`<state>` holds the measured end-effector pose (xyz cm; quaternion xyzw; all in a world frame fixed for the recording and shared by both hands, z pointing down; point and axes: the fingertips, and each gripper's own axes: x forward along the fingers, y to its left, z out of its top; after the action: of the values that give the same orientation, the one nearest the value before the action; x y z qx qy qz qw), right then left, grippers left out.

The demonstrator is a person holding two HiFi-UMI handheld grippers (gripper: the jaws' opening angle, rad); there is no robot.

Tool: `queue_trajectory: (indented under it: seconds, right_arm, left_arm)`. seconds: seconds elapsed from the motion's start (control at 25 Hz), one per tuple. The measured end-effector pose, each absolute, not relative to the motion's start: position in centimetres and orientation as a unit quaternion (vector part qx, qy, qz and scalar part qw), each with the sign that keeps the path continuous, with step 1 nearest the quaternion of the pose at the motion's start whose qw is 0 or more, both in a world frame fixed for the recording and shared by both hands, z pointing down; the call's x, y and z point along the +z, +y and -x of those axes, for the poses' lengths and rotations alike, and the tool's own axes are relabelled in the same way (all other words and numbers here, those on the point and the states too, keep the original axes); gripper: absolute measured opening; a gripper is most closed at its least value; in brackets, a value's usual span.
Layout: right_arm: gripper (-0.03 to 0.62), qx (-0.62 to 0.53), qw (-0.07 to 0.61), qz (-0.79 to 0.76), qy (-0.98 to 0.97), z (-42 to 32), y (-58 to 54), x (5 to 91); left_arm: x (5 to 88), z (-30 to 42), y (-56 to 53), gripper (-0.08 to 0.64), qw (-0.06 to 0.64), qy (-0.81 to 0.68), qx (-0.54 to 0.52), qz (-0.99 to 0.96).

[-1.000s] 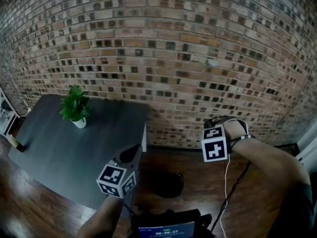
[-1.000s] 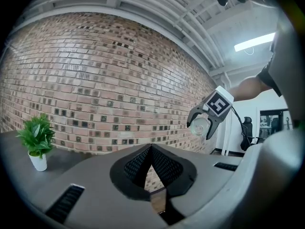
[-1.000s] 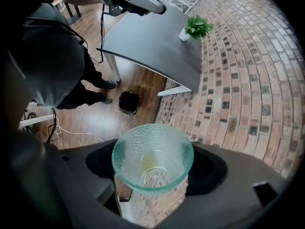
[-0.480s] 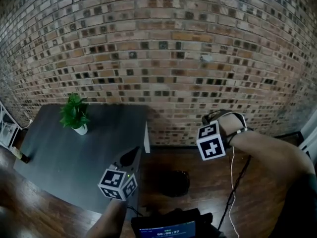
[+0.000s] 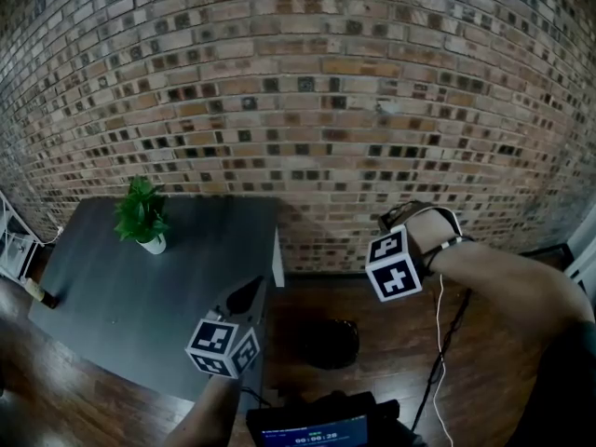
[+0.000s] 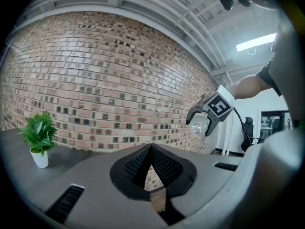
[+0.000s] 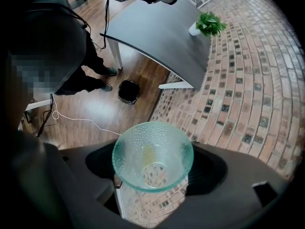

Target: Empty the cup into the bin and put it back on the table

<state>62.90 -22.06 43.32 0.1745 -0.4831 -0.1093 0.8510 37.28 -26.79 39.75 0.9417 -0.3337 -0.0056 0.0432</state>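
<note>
The right gripper [image 7: 153, 175] is holding the cup [image 7: 151, 149], a clear greenish glass one with little bumps. Its jaws are standing wide because the cup is wide. They are squeezing it from both sides so it is not slipping. The gripper is pointing down toward the floor, so the cup is tipping. A pale yellow patch is showing inside the cup, and I cannot tell if that is something waiting to fall out.

The cup is hanging in the air, to the right of the bench [image 5: 112, 287] and close to the brick wall [image 5: 307, 82]. The bin [image 5: 328, 343] is sitting on the wood floor [image 5: 466, 361] just right of the bench, nearer to the person than the cup. I am guessing the cup is being lined up with the bin so nothing is landing on the floor.

The left gripper [image 6: 151, 149] is hovering level over the near right corner of the bench. Its jaws are pressing together with nothing in them, so it is getting in nobody's way. A little plant [image 5: 142, 214] is standing at the far side of the bench, leaving lots of room for the cup.
</note>
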Motion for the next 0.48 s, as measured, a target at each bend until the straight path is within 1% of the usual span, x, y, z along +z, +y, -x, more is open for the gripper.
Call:
queue_trajectory:
  seconds: [0.48]
  right_arm:
    - [0.403,-0.117,0.870,-0.160,-0.452,-63.25,-22.33,42.62]
  left_arm:
    - [39.73,-37.30,-26.70,-0.005,0.045,-0.333,-0.008,-0.942]
